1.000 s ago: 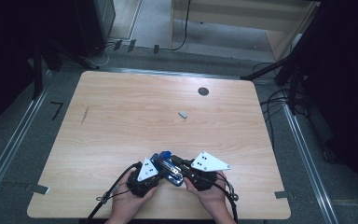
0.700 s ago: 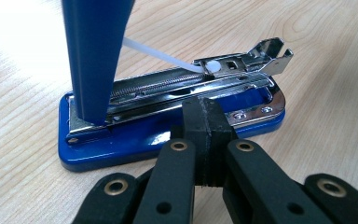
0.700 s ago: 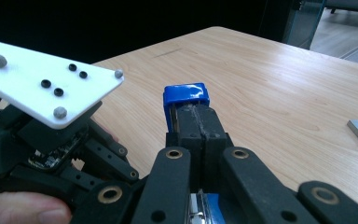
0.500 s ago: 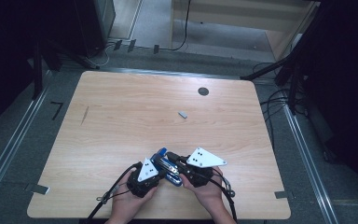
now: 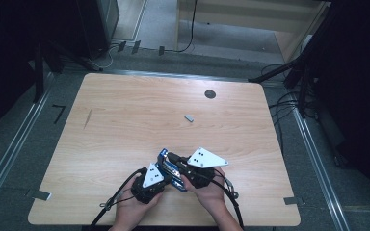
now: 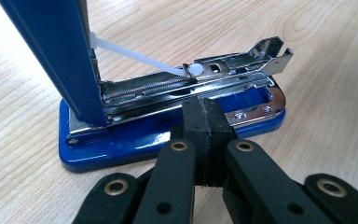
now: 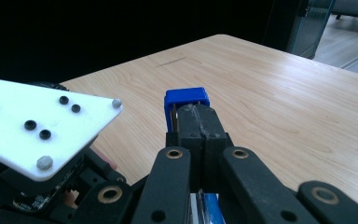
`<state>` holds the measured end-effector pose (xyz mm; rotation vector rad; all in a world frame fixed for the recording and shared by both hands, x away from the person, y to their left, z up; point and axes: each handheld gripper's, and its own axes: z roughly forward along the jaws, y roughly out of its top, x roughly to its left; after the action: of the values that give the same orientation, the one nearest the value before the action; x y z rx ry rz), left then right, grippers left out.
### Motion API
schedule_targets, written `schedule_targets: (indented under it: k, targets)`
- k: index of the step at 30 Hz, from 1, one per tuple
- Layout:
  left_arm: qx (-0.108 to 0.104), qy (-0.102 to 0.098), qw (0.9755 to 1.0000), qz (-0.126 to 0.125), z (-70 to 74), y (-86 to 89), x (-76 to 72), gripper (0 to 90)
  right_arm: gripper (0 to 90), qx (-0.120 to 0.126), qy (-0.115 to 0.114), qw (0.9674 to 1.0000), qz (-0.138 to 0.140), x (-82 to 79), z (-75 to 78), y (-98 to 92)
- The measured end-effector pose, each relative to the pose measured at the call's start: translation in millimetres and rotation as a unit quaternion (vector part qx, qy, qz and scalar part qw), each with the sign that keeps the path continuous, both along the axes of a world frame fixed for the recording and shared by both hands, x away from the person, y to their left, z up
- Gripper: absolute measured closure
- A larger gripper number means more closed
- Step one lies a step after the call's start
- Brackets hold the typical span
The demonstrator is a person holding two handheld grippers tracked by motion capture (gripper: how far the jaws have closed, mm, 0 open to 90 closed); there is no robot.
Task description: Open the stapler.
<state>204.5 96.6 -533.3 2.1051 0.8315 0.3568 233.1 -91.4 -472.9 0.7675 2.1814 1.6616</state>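
Left tool (image 6: pixel 204 122) closed, tips touching stapler (image 6: pixel 168 135) base | right tool (image 7: pixel 199 122) closed against raised blue lid

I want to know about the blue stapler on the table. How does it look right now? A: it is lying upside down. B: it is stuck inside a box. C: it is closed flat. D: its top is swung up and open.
D: in the left gripper view the stapler's blue top stands raised, baring the metal staple track above the base.
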Motion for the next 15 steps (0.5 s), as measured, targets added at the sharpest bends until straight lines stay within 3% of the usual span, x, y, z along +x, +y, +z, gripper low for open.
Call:
schedule_targets:
  k: [15]
  targets:
    - [0.0, -0.001, 1.0, 0.002, -0.1, -0.2, -0.3, 90.0, 90.0, 0.0, -0.001, 1.0, 0.006, 9.3, 2.2, 11.7]
